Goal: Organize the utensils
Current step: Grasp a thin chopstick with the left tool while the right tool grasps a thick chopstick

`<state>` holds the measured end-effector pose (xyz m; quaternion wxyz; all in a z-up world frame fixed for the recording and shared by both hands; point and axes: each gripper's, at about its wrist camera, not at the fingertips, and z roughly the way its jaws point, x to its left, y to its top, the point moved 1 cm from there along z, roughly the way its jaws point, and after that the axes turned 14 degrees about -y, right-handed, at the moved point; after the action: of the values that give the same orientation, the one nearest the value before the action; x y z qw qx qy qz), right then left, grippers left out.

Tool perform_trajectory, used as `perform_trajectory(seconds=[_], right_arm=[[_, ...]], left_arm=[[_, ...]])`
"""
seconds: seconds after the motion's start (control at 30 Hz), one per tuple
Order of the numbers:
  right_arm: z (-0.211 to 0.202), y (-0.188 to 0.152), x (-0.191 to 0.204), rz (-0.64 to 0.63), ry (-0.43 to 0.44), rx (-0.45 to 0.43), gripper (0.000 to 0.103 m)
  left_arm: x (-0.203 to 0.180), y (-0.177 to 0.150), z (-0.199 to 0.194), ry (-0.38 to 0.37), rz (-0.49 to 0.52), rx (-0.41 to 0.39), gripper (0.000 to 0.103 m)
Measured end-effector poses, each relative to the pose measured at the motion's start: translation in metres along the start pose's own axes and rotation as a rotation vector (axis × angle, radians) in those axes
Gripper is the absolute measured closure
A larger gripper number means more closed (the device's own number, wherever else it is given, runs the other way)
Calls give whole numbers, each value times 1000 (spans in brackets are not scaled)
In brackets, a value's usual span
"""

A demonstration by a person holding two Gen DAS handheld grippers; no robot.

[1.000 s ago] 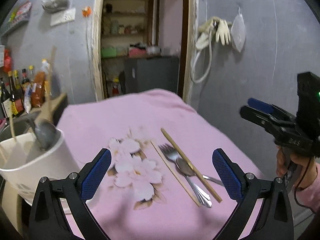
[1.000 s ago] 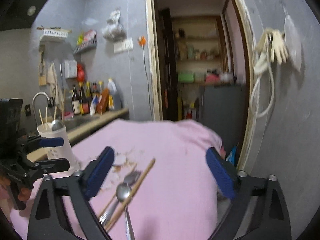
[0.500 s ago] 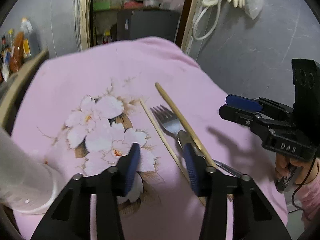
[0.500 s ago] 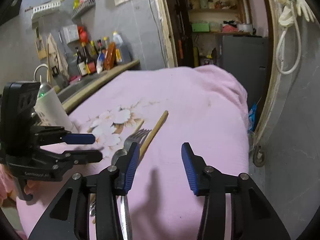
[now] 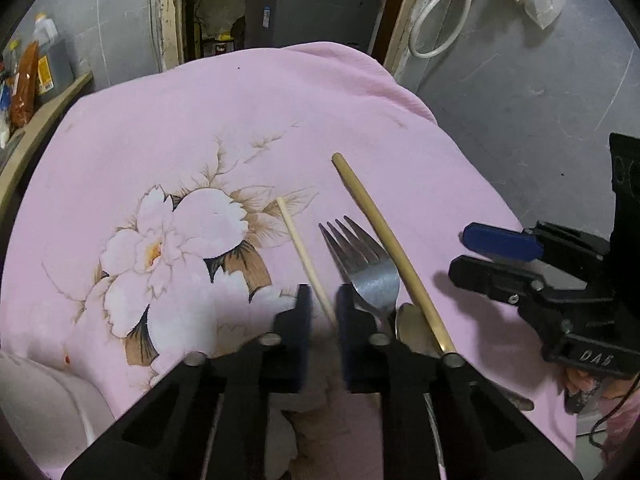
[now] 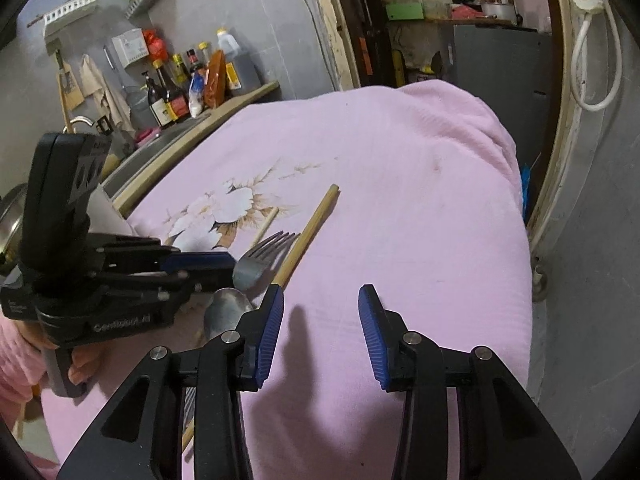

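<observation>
My left claw (image 5: 324,316) points down at the counter with its jaws closing. The thin chopstick (image 5: 304,256) is between them, but I see a small gap on both sides, so the pads do not press on it yet. The picture is blurred there.

The stick lies on the pink cloth (image 5: 240,120) and runs from the claw toward 11 o'clock. The fork (image 5: 360,256) is just beside it at the 3 o'clock side, and its neck passes very near the right pad. Further toward 3 o'clock lie the spoon (image 5: 412,328) and the thick chopstick (image 5: 384,236).

To do this step well, I think I should:
- finish the closing with only the thin stick inside, so the fork neck is not pinched together with it;
- keep the pads low on the cloth, because such a thin round stick may roll or slip out;
- lift slowly and check that the stick does not tilt.

My right claw (image 6: 320,312) has its jaws apart and closing a little, with only cloth under them. It is at 3 o'clock of the utensils.

The white cup (image 5: 40,400) at 8 o'clock is probably where the stick goes.
</observation>
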<state>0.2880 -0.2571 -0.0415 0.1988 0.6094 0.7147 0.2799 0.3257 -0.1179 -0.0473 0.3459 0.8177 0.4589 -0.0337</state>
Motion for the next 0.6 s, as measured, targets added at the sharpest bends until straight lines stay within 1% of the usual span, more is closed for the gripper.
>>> perform_trajectory(seconds=[0.07,0.2,0.3,0.4,0.5,0.6], right_arm=[[3,2,2,-10,-2,16,69],[7,6,9,-16,15,40,73],[12,9,17,-30,25,71,73],[18,16,26,-62,-15,109,73],[28,23,32,-79,-61,176,73],[31,28,38,-127,-116,221,80]], left_arm=[[3,2,1,1,-24,-5,97],[8,-9,-13,44,-43,-29,100],[8,-15,-20,46,-54,-26,100],[7,-21,-26,43,-52,-7,100],[2,-23,-26,57,-24,27,100],[1,-22,-25,66,-21,55,100]])
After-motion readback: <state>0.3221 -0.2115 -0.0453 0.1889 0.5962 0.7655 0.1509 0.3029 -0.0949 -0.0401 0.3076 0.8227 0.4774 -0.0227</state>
